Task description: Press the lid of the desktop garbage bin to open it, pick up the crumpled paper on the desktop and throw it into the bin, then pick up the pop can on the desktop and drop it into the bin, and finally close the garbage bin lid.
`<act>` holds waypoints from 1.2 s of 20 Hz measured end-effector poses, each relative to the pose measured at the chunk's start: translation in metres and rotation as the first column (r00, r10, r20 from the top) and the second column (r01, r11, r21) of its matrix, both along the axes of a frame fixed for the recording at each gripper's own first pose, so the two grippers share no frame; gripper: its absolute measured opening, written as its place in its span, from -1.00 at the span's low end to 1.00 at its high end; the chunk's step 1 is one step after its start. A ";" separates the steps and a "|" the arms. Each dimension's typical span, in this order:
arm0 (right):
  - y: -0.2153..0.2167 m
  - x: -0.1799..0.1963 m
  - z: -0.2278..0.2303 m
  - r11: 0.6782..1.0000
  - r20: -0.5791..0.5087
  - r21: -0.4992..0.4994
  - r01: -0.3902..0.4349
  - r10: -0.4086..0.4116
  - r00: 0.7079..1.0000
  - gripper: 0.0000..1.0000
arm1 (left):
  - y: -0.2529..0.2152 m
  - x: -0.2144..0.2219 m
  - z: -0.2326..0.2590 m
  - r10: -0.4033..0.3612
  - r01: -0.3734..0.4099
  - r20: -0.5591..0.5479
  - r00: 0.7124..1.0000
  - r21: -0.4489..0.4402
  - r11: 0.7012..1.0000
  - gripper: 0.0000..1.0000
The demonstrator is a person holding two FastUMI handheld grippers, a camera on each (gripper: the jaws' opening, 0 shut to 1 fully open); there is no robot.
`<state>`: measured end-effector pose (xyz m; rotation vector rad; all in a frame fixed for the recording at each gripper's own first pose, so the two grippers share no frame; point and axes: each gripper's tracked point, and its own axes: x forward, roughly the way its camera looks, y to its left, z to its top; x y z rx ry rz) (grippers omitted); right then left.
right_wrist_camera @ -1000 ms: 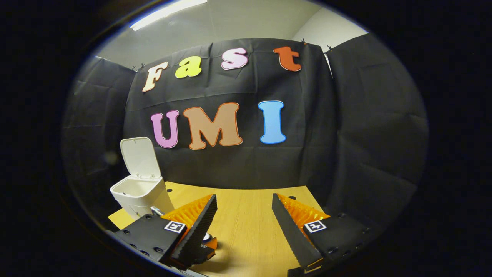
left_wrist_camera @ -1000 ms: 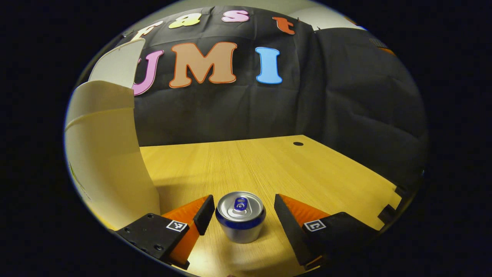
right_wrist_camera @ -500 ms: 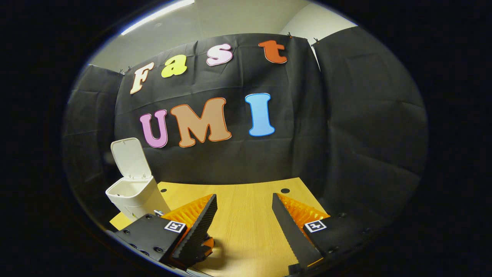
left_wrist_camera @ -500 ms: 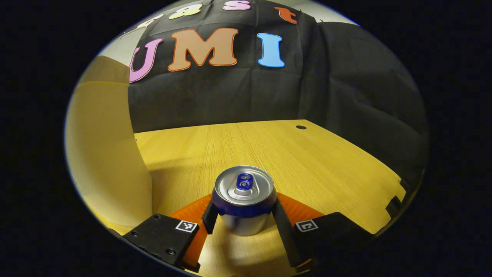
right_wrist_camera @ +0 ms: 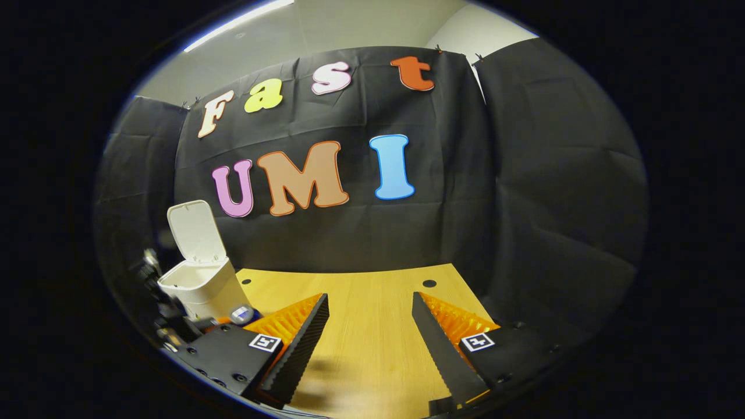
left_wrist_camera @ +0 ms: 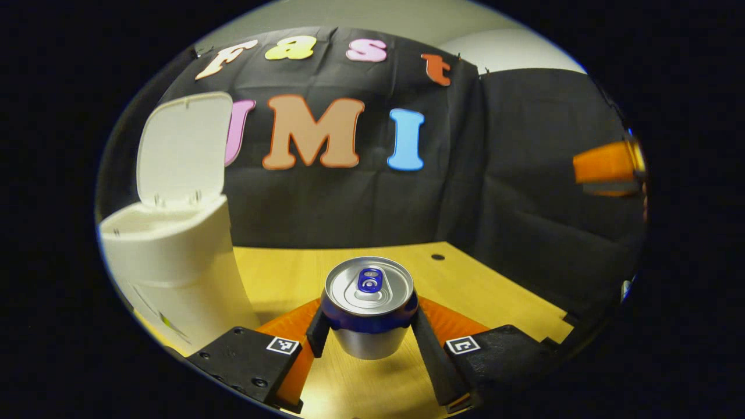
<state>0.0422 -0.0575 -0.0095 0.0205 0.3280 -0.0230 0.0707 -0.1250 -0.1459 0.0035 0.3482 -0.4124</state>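
Jaws of left gripper point(left_wrist_camera: 369, 337) clamp one pop can point(left_wrist_camera: 369, 305).

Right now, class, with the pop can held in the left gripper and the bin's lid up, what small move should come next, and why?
Probably carry the pop can sideways toward the bin and a little higher. The left gripper has both fingers pressed on the can, which looks lifted off the desk. The lid stands open, but the bin's rim sits above the can, so it needs more height before release.
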 end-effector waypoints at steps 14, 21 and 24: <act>-0.051 -0.018 -0.046 0.994 -0.068 0.102 0.045 -0.038 0.997 0.93 | 0.200 0.080 0.124 0.340 -0.348 0.115 0.933 0.050 0.936 0.51; -0.057 -0.027 -0.060 0.993 -0.098 0.105 0.054 -0.043 0.994 0.92 | 0.240 0.078 0.104 0.443 -0.449 0.086 0.892 0.065 0.891 0.65; -0.058 -0.028 -0.059 0.993 -0.097 0.102 0.057 -0.047 0.994 0.93 | 0.235 0.080 0.106 0.443 -0.449 0.094 0.892 0.058 0.892 0.87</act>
